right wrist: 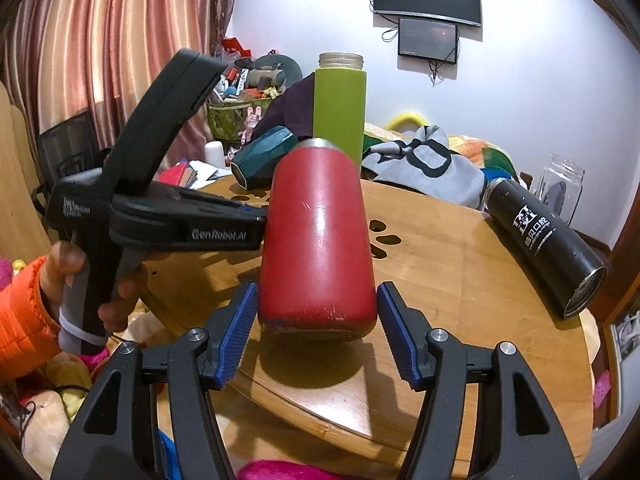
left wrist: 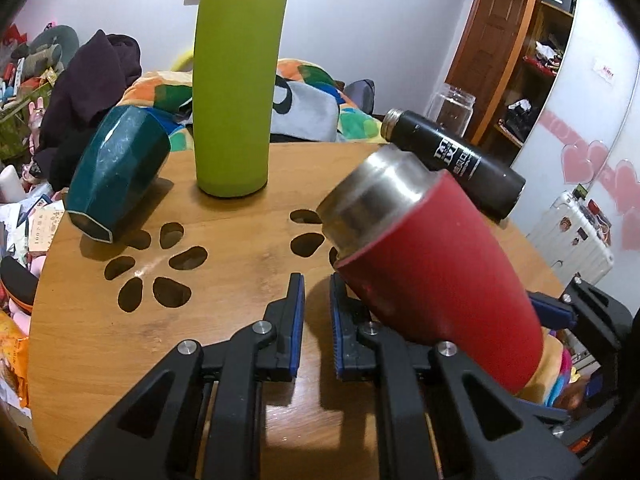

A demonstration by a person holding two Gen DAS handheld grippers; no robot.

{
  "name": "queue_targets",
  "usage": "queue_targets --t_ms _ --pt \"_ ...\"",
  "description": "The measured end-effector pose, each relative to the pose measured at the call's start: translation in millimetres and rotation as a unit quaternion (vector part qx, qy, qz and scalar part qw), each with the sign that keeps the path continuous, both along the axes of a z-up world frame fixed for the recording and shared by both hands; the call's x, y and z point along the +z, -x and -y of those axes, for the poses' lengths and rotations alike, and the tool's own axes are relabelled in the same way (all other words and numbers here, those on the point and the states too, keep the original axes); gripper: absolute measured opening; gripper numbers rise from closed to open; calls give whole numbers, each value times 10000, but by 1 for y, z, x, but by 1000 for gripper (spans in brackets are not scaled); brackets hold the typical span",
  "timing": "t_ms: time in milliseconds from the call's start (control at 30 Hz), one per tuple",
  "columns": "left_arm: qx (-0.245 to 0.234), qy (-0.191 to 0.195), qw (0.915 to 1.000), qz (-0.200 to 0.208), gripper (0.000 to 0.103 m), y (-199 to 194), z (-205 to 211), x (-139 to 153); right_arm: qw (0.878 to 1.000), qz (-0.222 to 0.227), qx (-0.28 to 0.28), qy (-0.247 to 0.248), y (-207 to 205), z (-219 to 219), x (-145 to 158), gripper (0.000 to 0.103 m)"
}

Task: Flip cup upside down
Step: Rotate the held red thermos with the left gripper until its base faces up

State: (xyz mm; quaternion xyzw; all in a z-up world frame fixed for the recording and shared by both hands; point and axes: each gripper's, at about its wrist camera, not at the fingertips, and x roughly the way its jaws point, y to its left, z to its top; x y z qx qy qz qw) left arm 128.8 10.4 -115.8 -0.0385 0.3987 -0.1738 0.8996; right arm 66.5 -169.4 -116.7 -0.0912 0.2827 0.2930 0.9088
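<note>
The red cup (right wrist: pixel 318 236) with a steel neck (left wrist: pixel 368 196) hangs tilted above the round wooden table (left wrist: pixel 240 216), mouth pointing away. My right gripper (right wrist: pixel 316 320) is shut on its lower body, blue pads (right wrist: pixel 240 320) on both sides; its finger shows in the left wrist view (left wrist: pixel 556 312). My left gripper (left wrist: pixel 317 320) has its jaws nearly together, empty, with its right finger against the red cup's side. It also shows in the right wrist view (right wrist: pixel 256 216), touching the cup's left side.
A tall green bottle (left wrist: pixel 236 88) stands upright at the table's back. A dark teal cup (left wrist: pixel 120 176) lies on its side at the left. A black flask (left wrist: pixel 456 156) lies at the right. Flower-shaped cut-outs (left wrist: pixel 156 264) pierce the tabletop. Bedding and clutter surround the table.
</note>
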Motion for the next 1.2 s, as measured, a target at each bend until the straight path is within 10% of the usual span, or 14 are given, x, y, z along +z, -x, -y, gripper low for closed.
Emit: queue_targets --t_ms 600,1200 --pt "135 -549 9984 68 10 3 6 -7 9999 -42 -73 -103 -2 2 1 58" --pt "-255 -156 9971 699 10 37 15 41 9997 -194 74 -120 -3 -4 -7 60"
